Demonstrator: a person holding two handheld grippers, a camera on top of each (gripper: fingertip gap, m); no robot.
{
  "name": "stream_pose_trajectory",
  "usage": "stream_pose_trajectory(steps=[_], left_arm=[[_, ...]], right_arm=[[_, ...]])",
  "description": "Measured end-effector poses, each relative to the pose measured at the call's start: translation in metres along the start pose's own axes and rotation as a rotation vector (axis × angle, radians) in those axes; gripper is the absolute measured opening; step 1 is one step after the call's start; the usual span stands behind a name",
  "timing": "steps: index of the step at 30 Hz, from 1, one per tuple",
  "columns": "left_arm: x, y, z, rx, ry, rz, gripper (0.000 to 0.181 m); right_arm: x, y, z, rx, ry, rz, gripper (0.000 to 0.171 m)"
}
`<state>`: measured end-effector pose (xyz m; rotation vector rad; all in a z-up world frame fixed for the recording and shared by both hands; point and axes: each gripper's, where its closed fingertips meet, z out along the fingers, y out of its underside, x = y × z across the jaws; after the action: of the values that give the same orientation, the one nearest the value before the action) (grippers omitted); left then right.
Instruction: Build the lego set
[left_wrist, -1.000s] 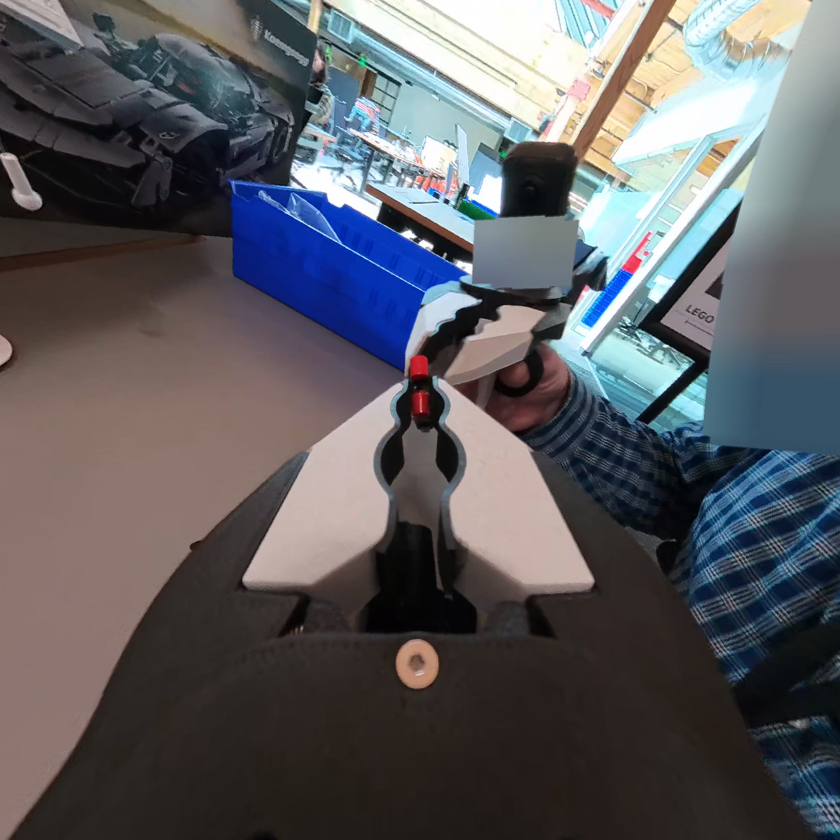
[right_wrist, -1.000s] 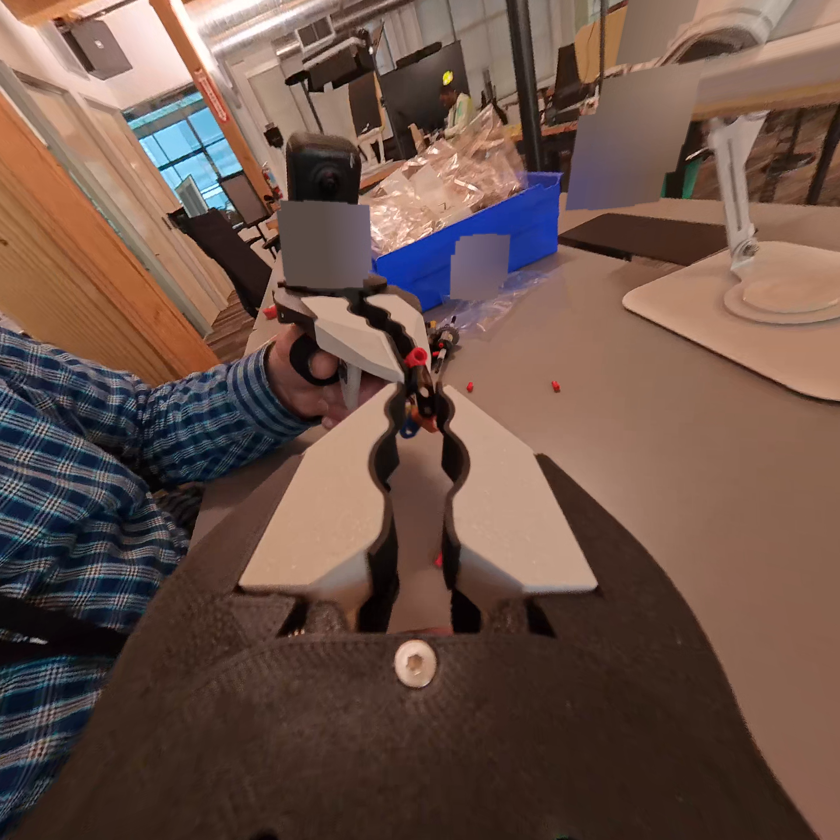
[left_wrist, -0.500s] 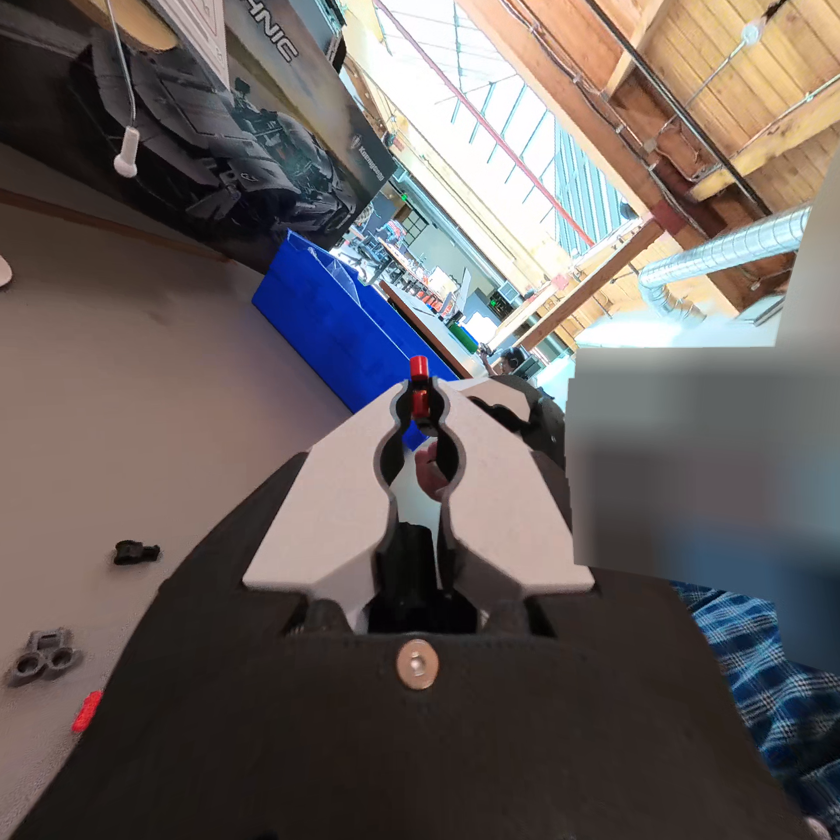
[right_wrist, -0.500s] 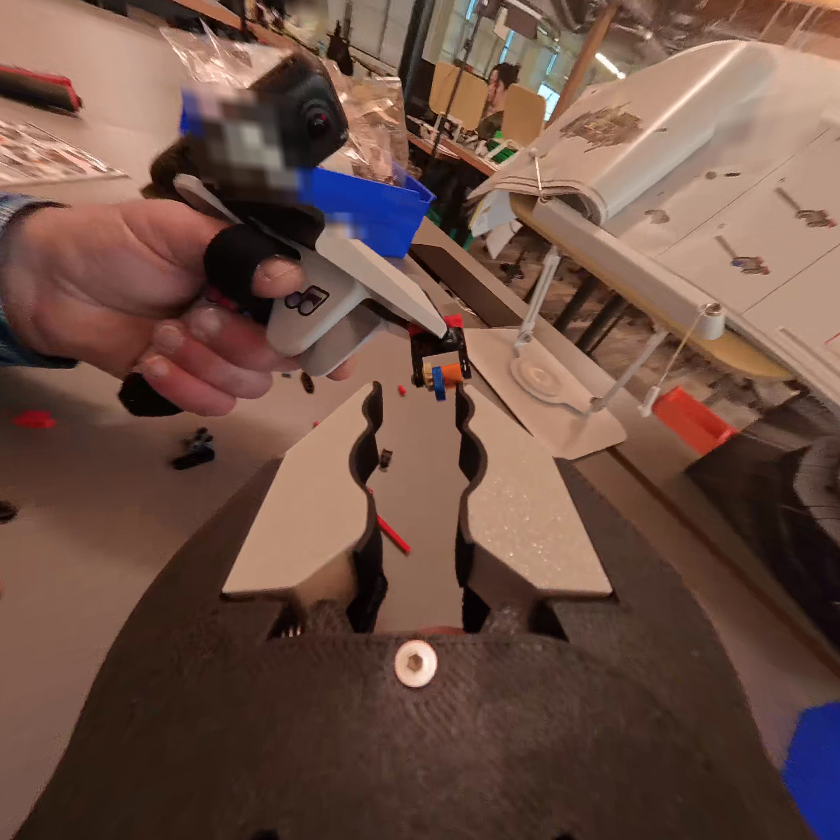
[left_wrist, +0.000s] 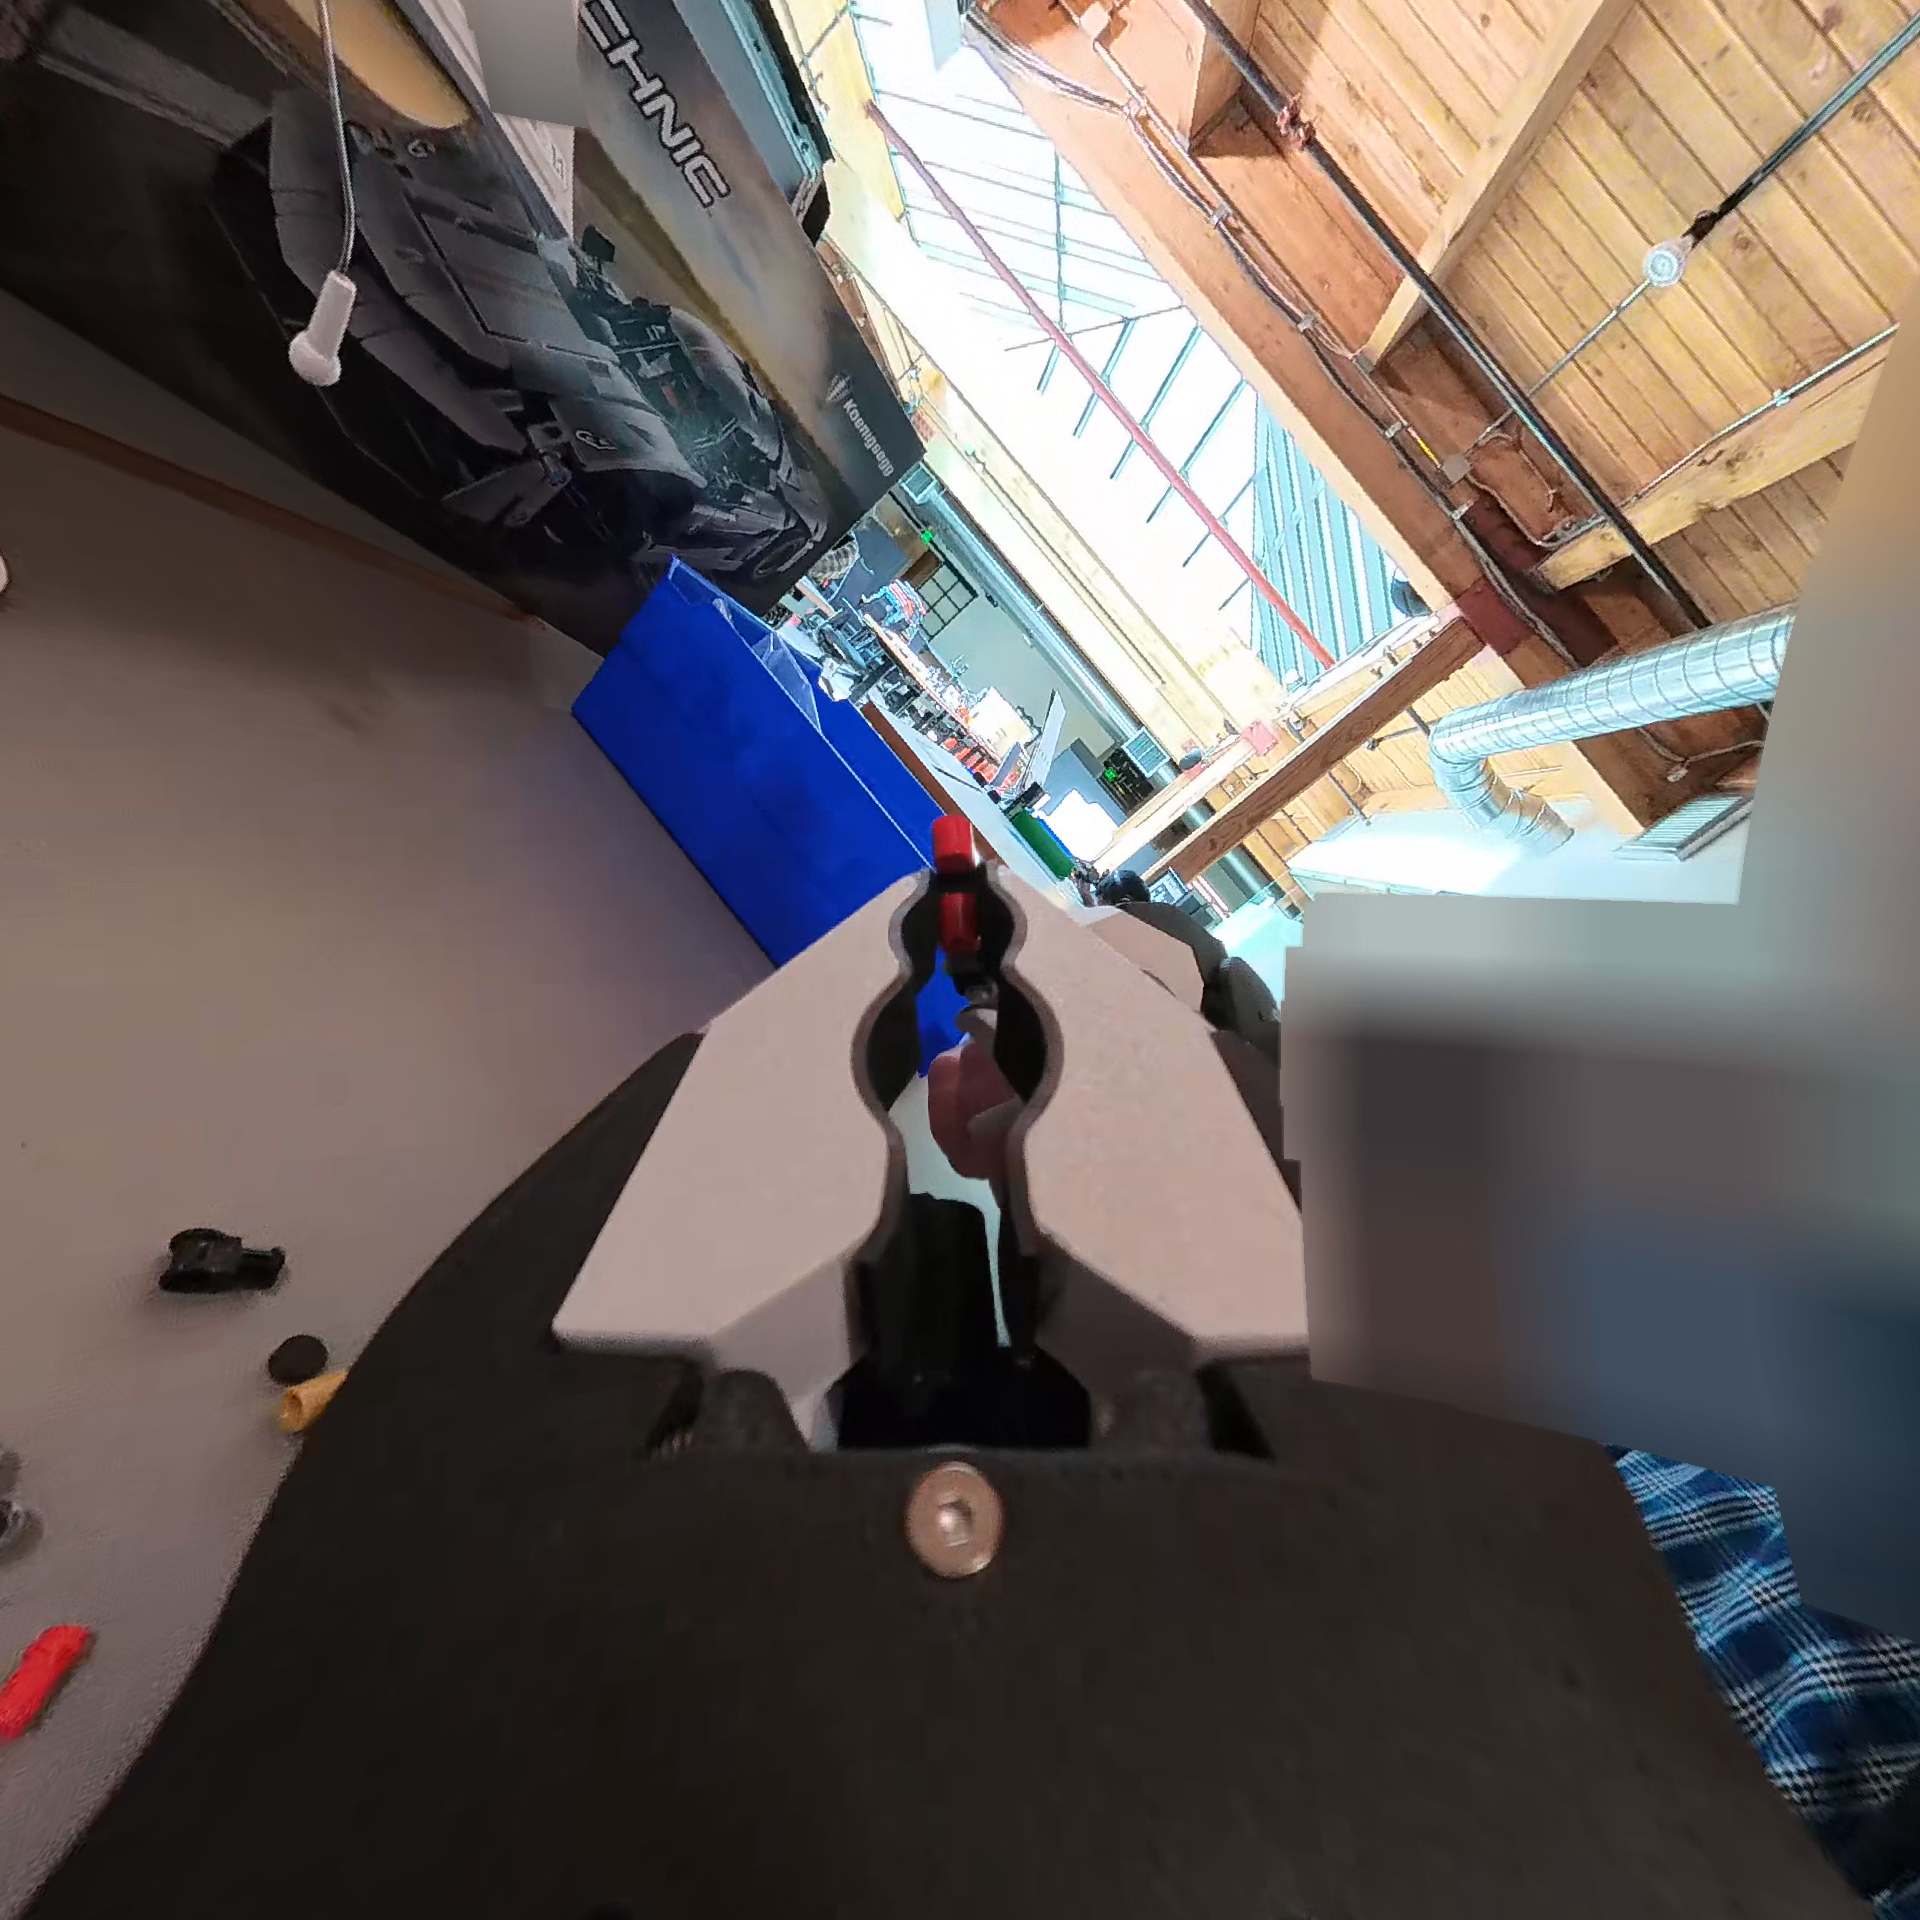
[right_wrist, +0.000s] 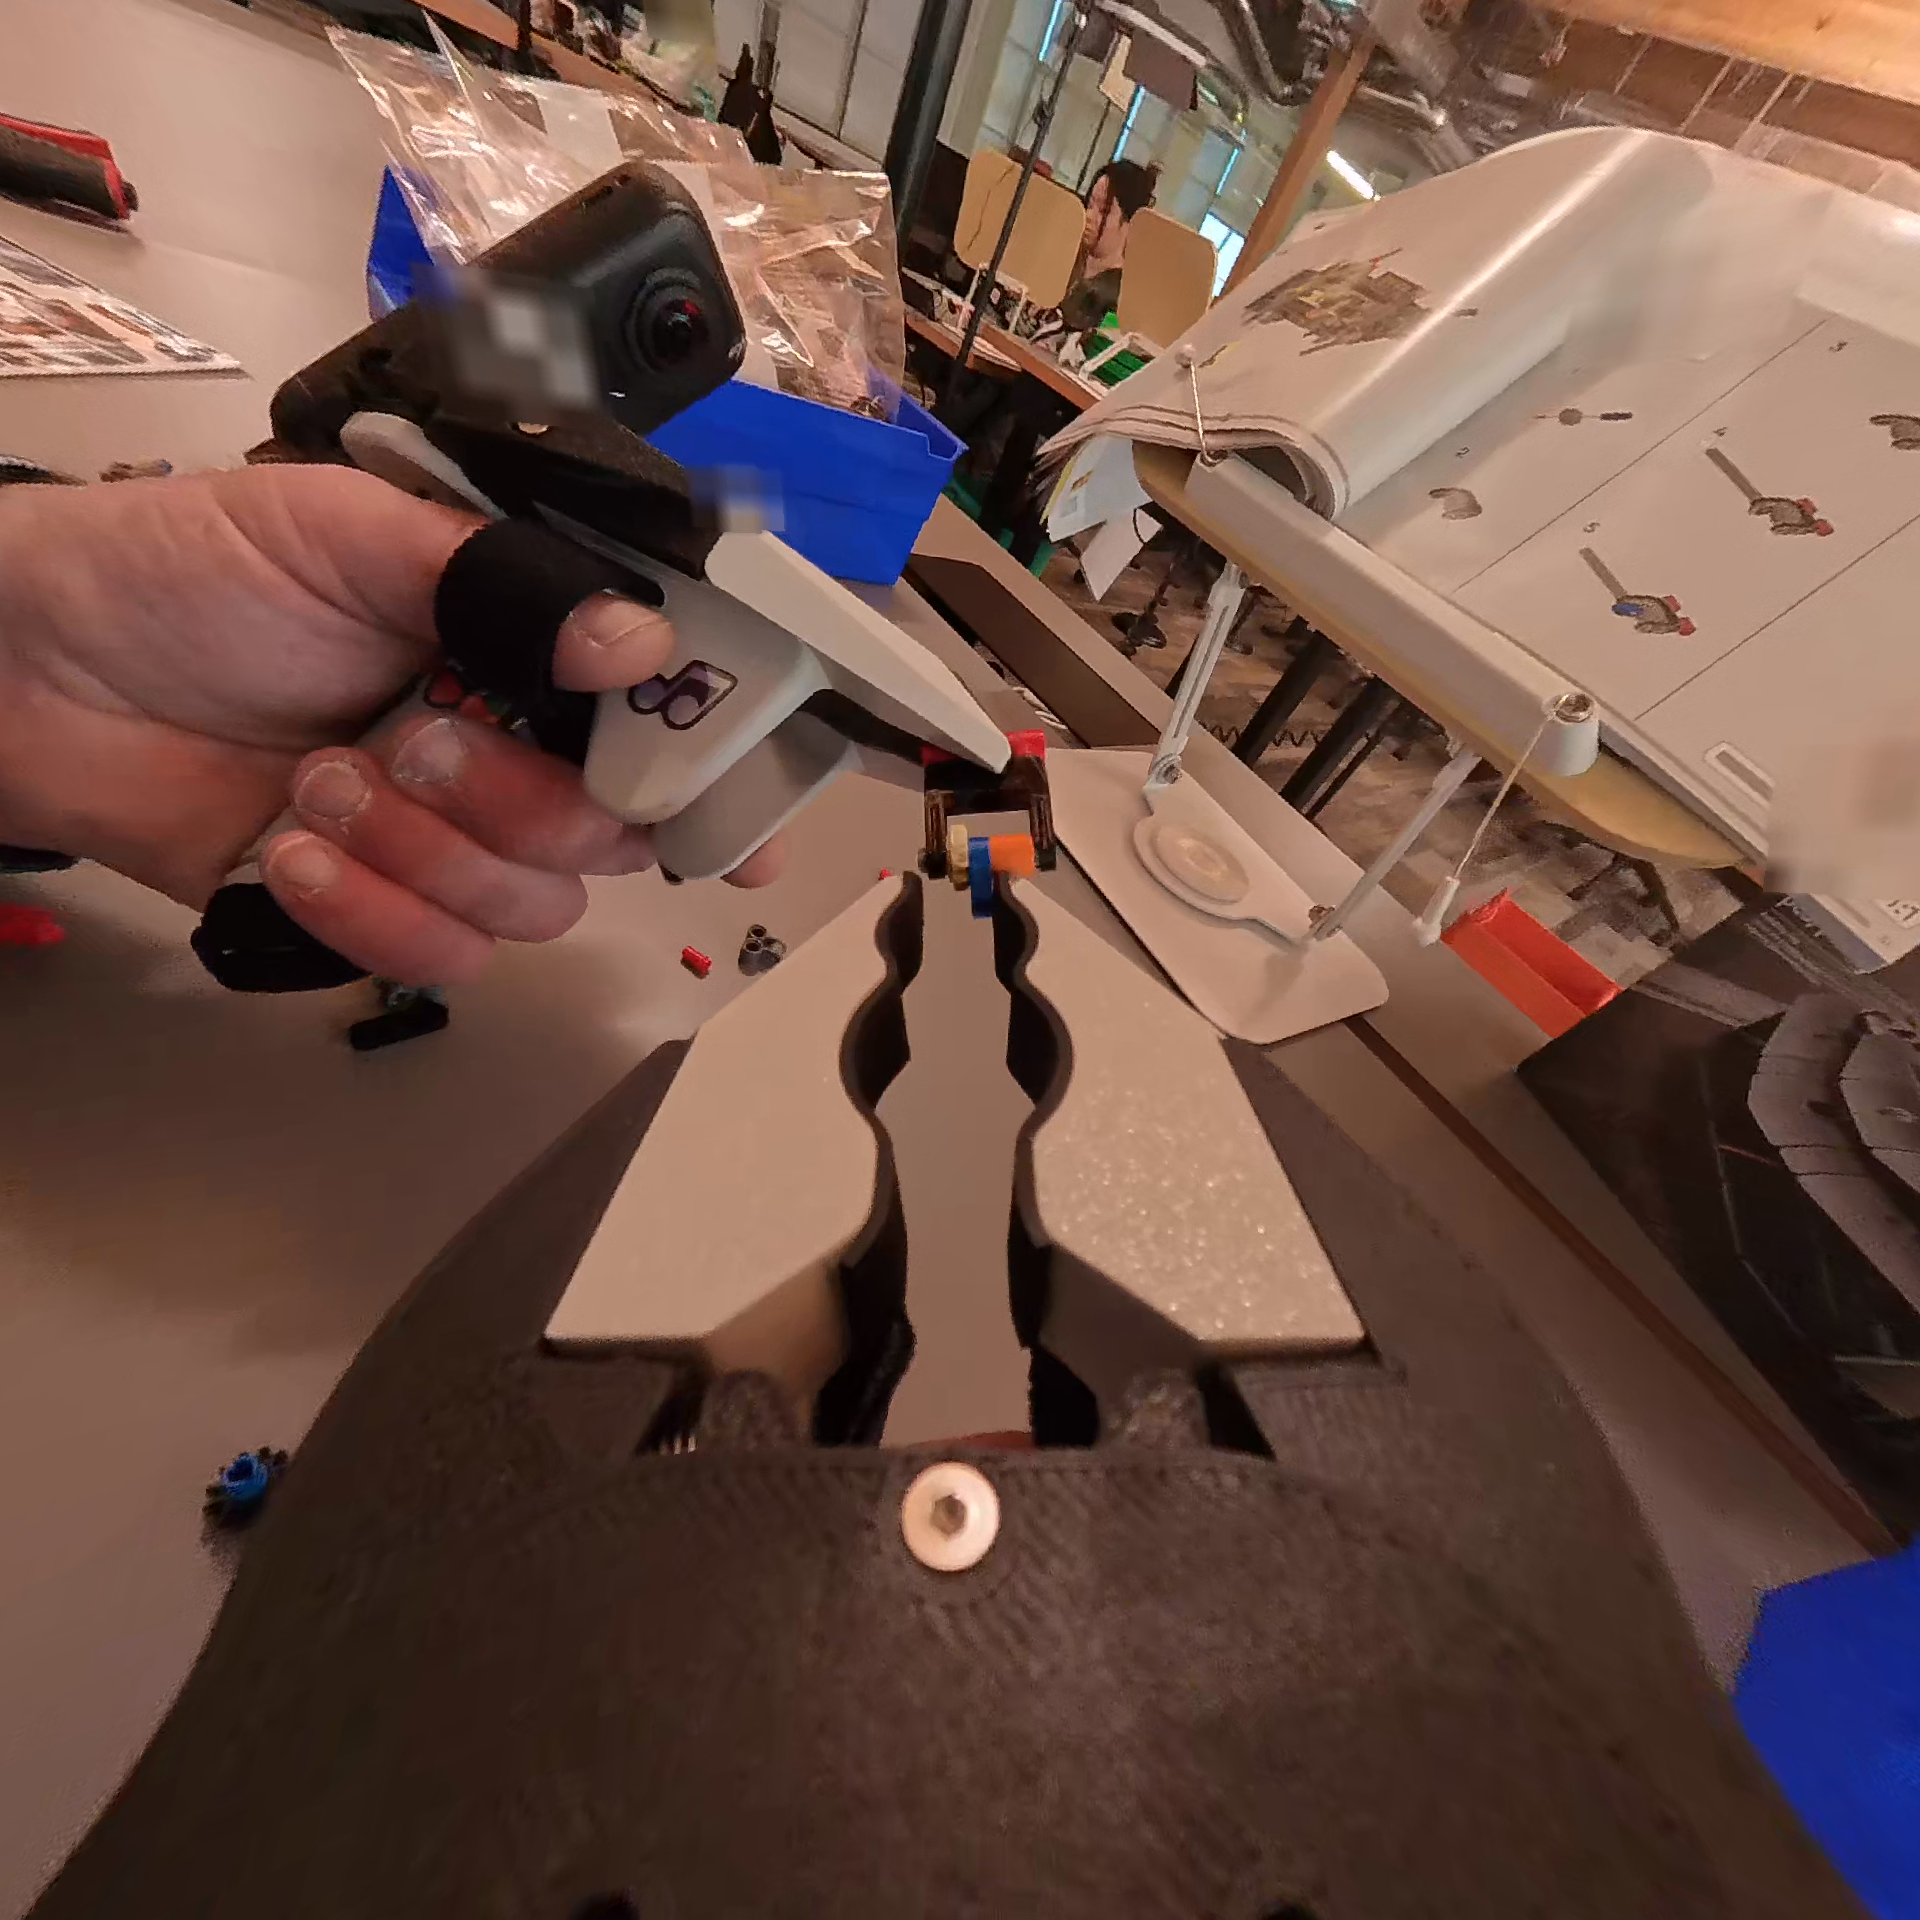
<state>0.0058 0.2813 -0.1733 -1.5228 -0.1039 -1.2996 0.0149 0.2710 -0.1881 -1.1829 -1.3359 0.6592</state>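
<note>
My left gripper (left_wrist: 956, 899) is shut on a small lego assembly (left_wrist: 954, 883); only its red pin and a black part show between the tips. In the right wrist view a hand holds the left gripper (right_wrist: 997, 750) in the air at the left. The assembly (right_wrist: 987, 821) hangs from its tips: a black frame with a red top and tan, blue and orange pieces on an axle. My right gripper (right_wrist: 954, 891) is open. Its tips sit just below the assembly, with the blue piece near the gap.
A blue bin (right_wrist: 831, 488) with plastic bags (right_wrist: 623, 135) stands at the back. An instruction booklet (right_wrist: 1558, 468) rests on a white stand (right_wrist: 1195, 894) at the right. Loose pieces lie on the grey table: a red pin (right_wrist: 694, 961), a black piece (left_wrist: 218, 1259), a blue gear (right_wrist: 244, 1475). The tips of both grippers are at nearly the same place. Left tips and right tips are each some 15 cm from the black piece (left_wrist: 218, 1259).
The left gripper has tilted upward, still gripping the assembly. The right gripper has swung round to face the booklet stand, and its tips have come closer under the assembly.
</note>
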Motion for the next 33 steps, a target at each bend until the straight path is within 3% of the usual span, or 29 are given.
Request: stream_pose_trajectory(steps=[7,13,17,27,33], left_arm=[[0.003,0.001,0.001,0.016,0.011,-0.016,0.006],[0.003,0.003,0.002,0.018,0.021,-0.035,0.006],[0.005,0.007,0.004,0.003,0.034,-0.042,0.005],[0.006,0.007,0.003,0.03,0.044,-0.058,0.008],[0.007,0.012,0.003,-0.034,0.033,0.036,0.006]], right_arm=[[0.004,0.0,-0.001,-0.002,0.02,0.021,0.03],[0.002,0.003,0.003,-0.003,0.002,0.068,0.025],[0.004,0.003,0.003,-0.004,-0.002,0.076,0.033],[0.004,0.005,0.005,-0.009,-0.005,0.161,0.023],[0.003,0.008,0.003,-0.035,-0.018,0.123,0.021]])
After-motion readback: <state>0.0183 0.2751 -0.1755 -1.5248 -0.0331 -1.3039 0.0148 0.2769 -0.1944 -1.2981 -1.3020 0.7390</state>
